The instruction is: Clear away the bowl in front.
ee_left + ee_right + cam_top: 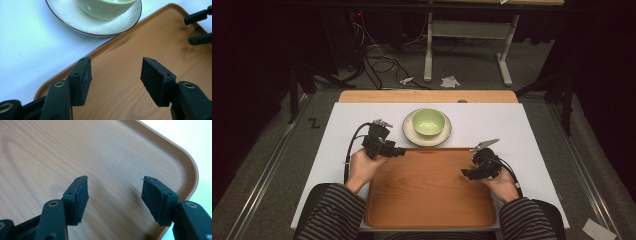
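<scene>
Wood-grain brown, the shallow rectangular tray with rounded corners (430,192) lies in the lower middle of the high view, flat on the white sheet over the tabletop (337,131). It looks stiff and fairly light, with a smooth, probably slippery face, so the raised rim is the likely place to take hold, one short edge per gripper.

At the left of that view, the left gripper (396,151) hangs over the tray's upper left corner; in the left gripper view its fingers (80,79) stand wide apart and empty above the rim (75,65). Toward the right, the right gripper (468,173) hovers over the tray's right side, and the right gripper view shows its fingers (153,197) likewise spread with nothing between them, near the rounded corner (191,167).

Just beyond the tray's far edge, in the upper middle, a pale green ceramic bowl (428,121) sits on a cream round plate with a dark rim (410,131); both look breakable. The plate lies just beside the tray, perhaps touching, so lifting or sliding the tray forward could knock it. No other thing crowds the tray's sides.
</scene>
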Tool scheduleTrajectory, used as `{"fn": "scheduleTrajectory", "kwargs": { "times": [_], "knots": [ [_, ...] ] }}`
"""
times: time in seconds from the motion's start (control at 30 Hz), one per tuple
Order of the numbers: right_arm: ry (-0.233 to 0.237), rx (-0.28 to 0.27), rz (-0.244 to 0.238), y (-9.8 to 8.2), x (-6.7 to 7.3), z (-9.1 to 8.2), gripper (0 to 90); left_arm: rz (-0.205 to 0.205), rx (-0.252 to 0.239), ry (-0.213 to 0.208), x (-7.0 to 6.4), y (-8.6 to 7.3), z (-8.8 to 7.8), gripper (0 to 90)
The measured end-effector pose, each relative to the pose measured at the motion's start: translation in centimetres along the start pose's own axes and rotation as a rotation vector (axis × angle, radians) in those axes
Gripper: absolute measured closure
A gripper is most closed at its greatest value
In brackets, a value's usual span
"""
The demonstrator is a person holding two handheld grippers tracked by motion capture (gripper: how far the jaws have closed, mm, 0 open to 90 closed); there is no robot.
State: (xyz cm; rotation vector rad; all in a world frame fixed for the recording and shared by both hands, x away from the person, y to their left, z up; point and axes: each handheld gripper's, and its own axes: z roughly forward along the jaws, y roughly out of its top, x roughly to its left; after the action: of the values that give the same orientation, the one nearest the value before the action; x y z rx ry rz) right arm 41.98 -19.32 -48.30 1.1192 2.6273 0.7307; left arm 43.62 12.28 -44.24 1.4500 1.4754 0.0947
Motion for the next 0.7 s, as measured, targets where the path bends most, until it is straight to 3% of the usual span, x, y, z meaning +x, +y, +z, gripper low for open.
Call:
{"fn": "scheduleTrajectory", "kwargs": {
  "times": [0.33, 0.7],
  "knots": [
    [-0.007, 0.004, 0.010, 0.0, 0.0, 0.1, 39.8, 0.002, 0.013, -0.027, -0.4, 1.3, 0.4, 42.0],
    [-0.012, 0.010, 0.009, 0.0, 0.0, 0.1, 39.8, 0.005, 0.014, -0.013, -0.9, 2.7, 1.3, 41.9]
  ]
}}
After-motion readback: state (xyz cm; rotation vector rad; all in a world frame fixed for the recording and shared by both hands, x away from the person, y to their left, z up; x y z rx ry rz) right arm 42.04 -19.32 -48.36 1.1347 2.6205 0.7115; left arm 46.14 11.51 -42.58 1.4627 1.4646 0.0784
